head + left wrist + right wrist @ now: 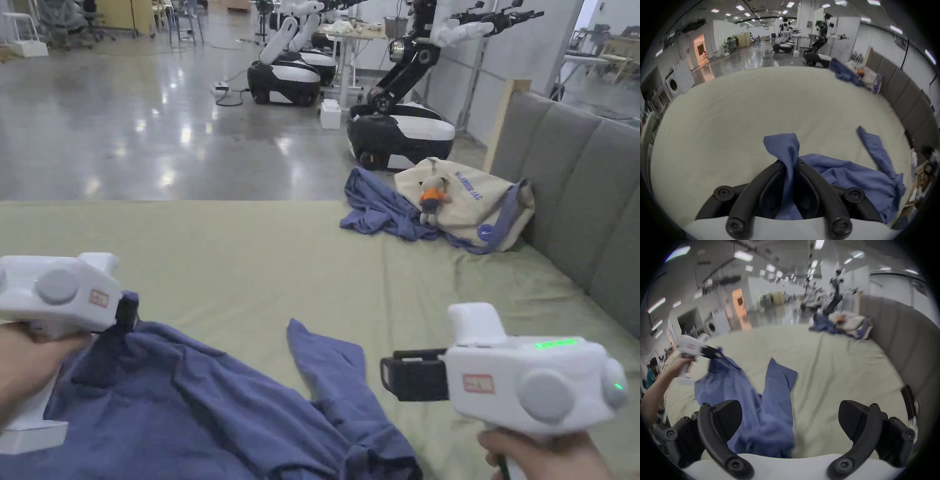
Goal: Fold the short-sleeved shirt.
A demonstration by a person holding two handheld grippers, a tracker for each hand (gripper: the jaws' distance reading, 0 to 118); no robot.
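Two grippers over the green sheet (250, 262): left gripper (790, 164) pinching the seemingly crumpled shirt (206, 400), right gripper (790, 420) jaws apart.

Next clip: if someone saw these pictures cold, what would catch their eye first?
Probably the crumpled blue shirt on the near part of the green sheet, a bunch of it pinched in the left gripper, while the right gripper hangs open beside it. Next, the cream tote bag with a second blue garment at the far corner.
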